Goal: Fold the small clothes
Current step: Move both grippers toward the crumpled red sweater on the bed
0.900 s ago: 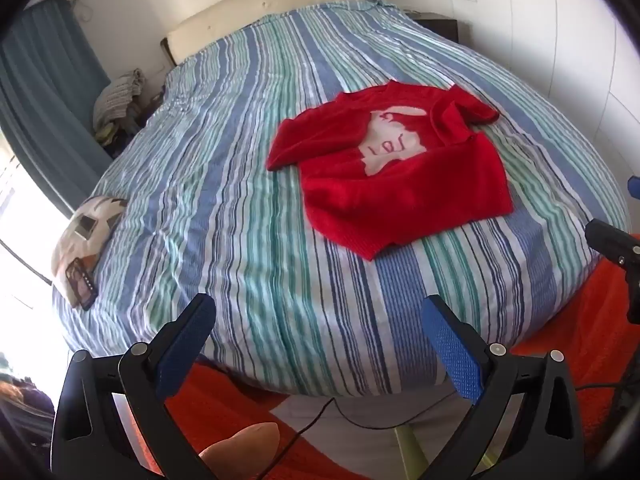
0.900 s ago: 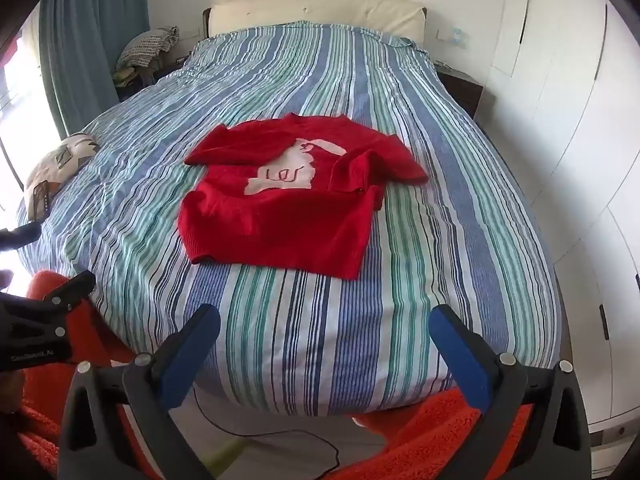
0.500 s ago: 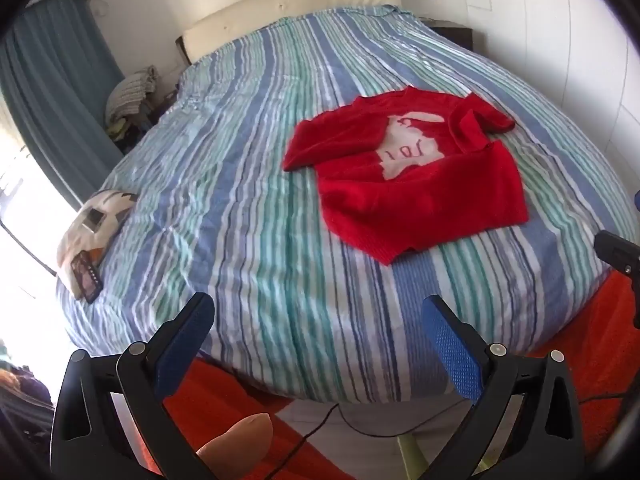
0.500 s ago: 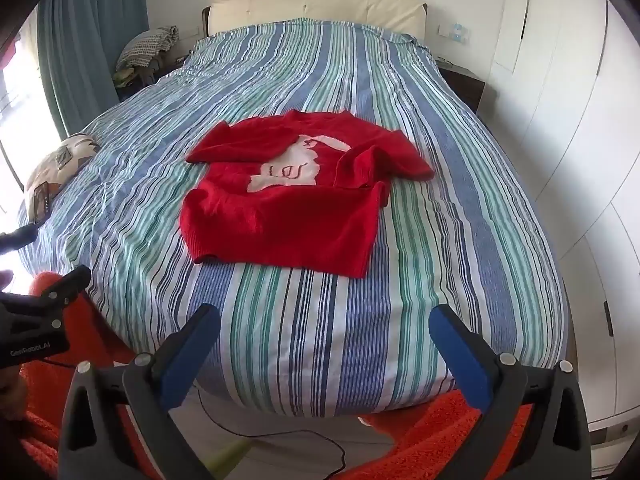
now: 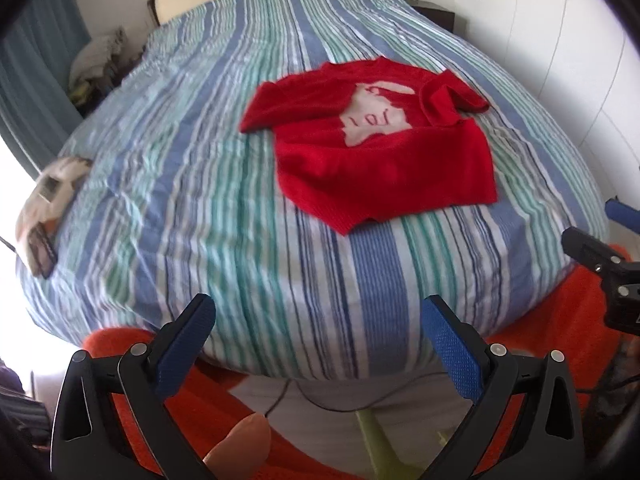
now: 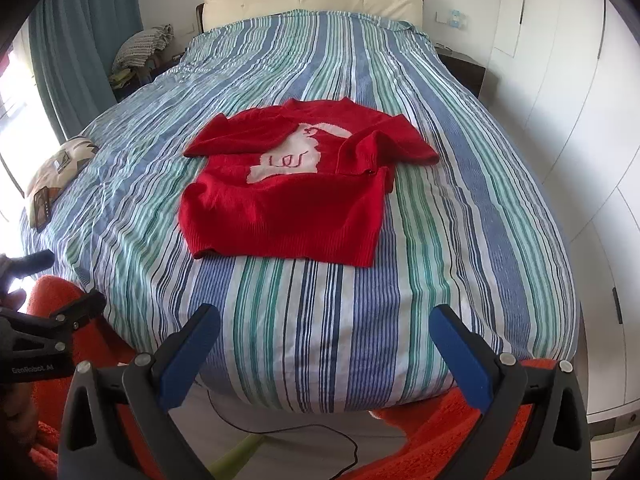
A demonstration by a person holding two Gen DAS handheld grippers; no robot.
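A small red sweater point(image 5: 384, 160) with a white figure on its chest lies flat on the striped bed point(image 5: 224, 184); it also shows in the right wrist view point(image 6: 288, 208). One sleeve lies folded over the chest, the other spreads to the left. My left gripper point(image 5: 316, 336) is open and empty, held off the foot of the bed, well short of the sweater. My right gripper point(image 6: 324, 344) is open and empty, also off the bed's foot. Each gripper shows at the edge of the other's view.
A patterned cushion point(image 6: 60, 164) with a dark phone-like object lies at the bed's left edge. White wardrobe doors point(image 6: 580, 120) run along the right. An orange rug point(image 5: 560, 312) and a cable point(image 6: 304, 440) lie on the floor below. A headboard and a pile of clothes stand beyond.
Both grippers have moved closer to the bed, the left one swinging and tilting so the sweater sits larger in view. Neither gripper has changed its opening.
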